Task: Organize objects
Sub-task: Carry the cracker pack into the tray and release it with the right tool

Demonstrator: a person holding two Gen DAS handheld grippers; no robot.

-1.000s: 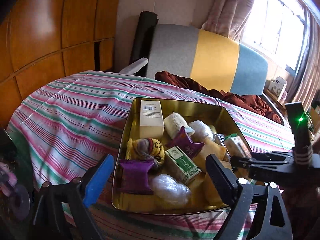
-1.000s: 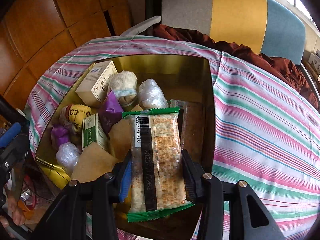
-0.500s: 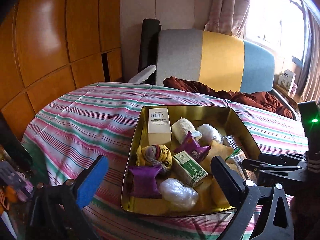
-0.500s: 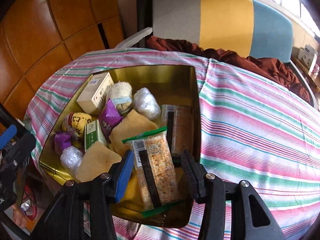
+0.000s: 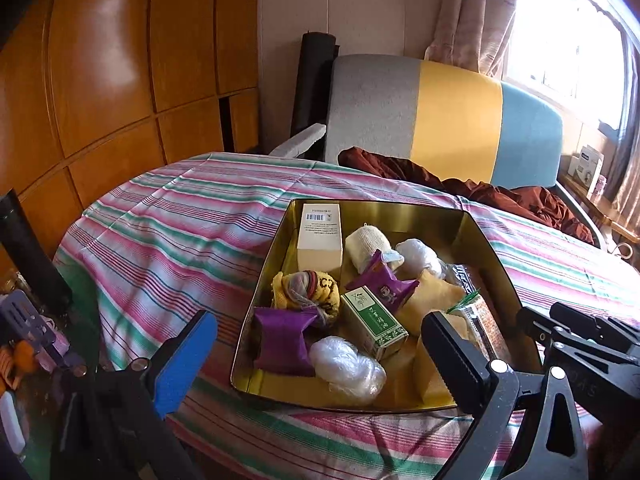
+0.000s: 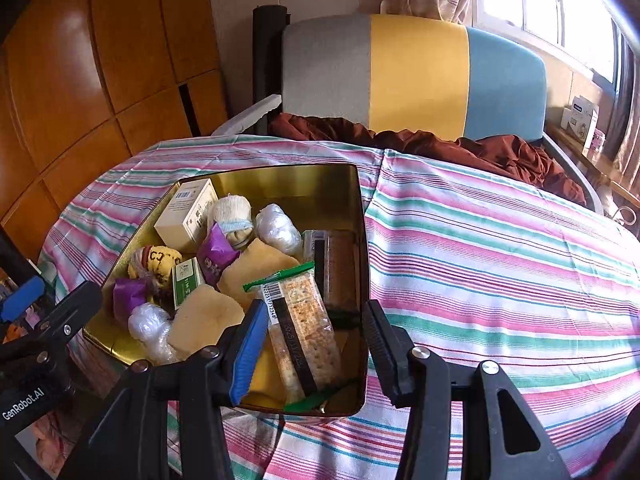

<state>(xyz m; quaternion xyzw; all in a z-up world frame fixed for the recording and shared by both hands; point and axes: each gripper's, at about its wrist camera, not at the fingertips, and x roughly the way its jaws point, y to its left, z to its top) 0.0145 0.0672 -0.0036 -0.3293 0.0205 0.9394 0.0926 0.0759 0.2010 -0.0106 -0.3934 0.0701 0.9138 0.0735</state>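
Right wrist view: my right gripper [image 6: 314, 344] stands spread and empty just above the cracker packet [image 6: 302, 332], which lies in the gold tin [image 6: 362, 216]. My left gripper [image 5: 320, 344] gapes wide, empty too. Everything visible sits in the tin; little seems left to do.

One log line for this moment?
cracker pack: in gold tin | right tool: open, pack released | left tool: open, empty

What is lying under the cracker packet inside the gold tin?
The cracker packet leans on a yellow sponge and a brown packet in the gold tin. Whatever lies directly beneath it is covered.
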